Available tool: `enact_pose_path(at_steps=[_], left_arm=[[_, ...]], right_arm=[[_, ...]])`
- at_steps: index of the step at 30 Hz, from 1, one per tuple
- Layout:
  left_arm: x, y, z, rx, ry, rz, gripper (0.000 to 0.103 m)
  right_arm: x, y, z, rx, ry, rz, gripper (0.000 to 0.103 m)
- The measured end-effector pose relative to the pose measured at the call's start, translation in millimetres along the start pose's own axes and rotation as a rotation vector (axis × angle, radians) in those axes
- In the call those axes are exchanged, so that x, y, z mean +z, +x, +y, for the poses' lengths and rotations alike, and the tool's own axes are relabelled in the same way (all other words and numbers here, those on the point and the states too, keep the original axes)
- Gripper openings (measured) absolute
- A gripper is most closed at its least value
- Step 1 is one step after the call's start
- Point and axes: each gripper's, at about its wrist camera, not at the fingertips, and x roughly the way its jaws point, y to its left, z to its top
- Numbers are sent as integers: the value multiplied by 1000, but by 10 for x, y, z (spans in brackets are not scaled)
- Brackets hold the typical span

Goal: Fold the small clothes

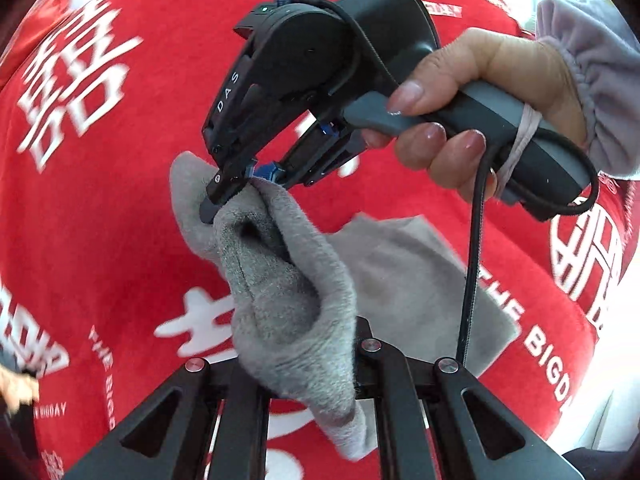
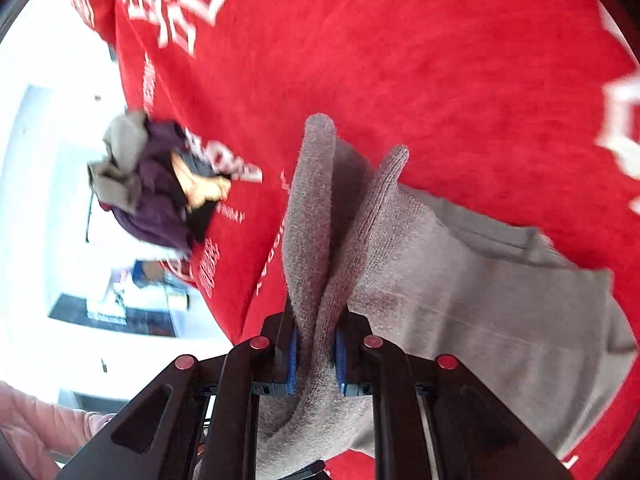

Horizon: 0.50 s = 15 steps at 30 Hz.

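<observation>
Both tools grip one soft grey knitted sock [image 1: 280,280], raised off the red cloth with white lettering [image 1: 100,220] that covers the counter. Right tool [image 1: 236,184], centre of the left-wrist view, is closed on the sock's open cuff; its blue pads [image 2: 340,356] pinch bunched fabric low in the right-wrist view. Left tool [image 1: 316,384] is closed, sock draped between its fingers. Holding both ends likely serves to stretch it for folding. A second flat grey sock [image 1: 420,280] lies beneath; a heap of mixed clothes [image 2: 152,184] waits at left.
</observation>
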Motion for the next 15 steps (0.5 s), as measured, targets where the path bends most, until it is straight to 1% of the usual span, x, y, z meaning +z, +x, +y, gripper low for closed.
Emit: enact_pose_path(at_steps=[3,6,9,12,15], left_arm=[[124,154,-337,-22,79,21,10],[199,362,-657,-61,131,50,10],[174,564,-925,-101,174,85,10],[102,788,-1211,-120,220,130,10],[11,993,-1367,-129,240,177,10]], right_arm=[[-158,-303,-258,3,44,-60,16],[-360,-567,-643,-5,123,-111,16],[-576,-772,-1054,-37,196,-138,16],[-790,-786,-1447,-77,268,-143,16],[-963,-696,-1759,-126,316,-129,16]])
